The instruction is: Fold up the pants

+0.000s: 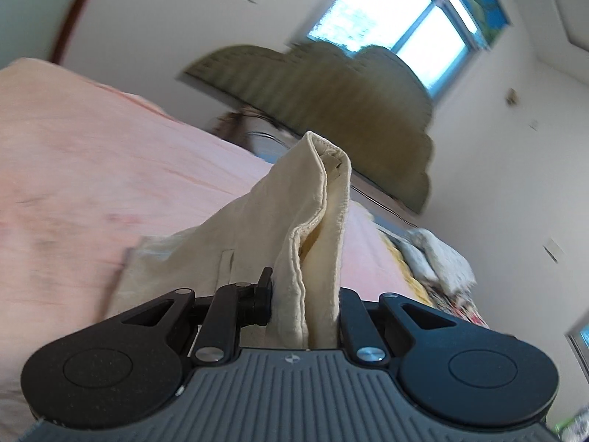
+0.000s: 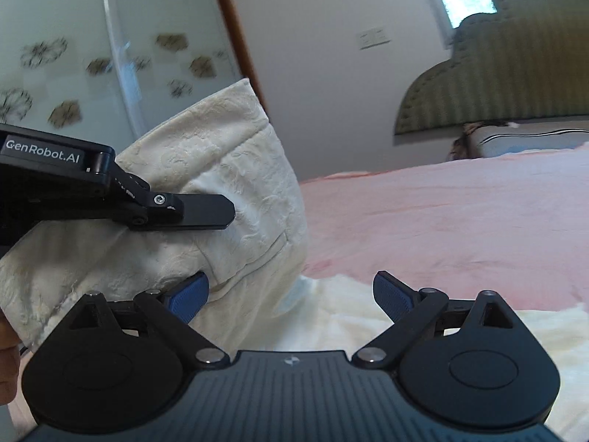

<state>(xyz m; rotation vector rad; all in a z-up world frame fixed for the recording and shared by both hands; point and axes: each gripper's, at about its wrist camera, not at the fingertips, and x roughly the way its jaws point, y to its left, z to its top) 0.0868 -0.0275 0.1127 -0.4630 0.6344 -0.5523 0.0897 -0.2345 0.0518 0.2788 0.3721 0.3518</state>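
Pink bedding (image 1: 92, 154) covered a bed beneath an olive padded headboard (image 1: 331, 84) and a bright window. From the left wrist view, the left hand-held gripper (image 1: 305, 294) was clamped on a raised fold of cream textured cotton pants (image 1: 279, 213). From the right wrist view, the right hand-held gripper (image 2: 291, 294) stood wide apart, empty, beside the lifted pants, the rest lying on the bed. Judged mid-fold; next, the raised part wants laying over.

The pants (image 2: 228, 169) hang lifted over the bed (image 2: 460, 213), left of the right gripper (image 2: 291, 294); the left gripper (image 2: 206, 213) pinches them. The headboard (image 2: 515, 73) stands far right.
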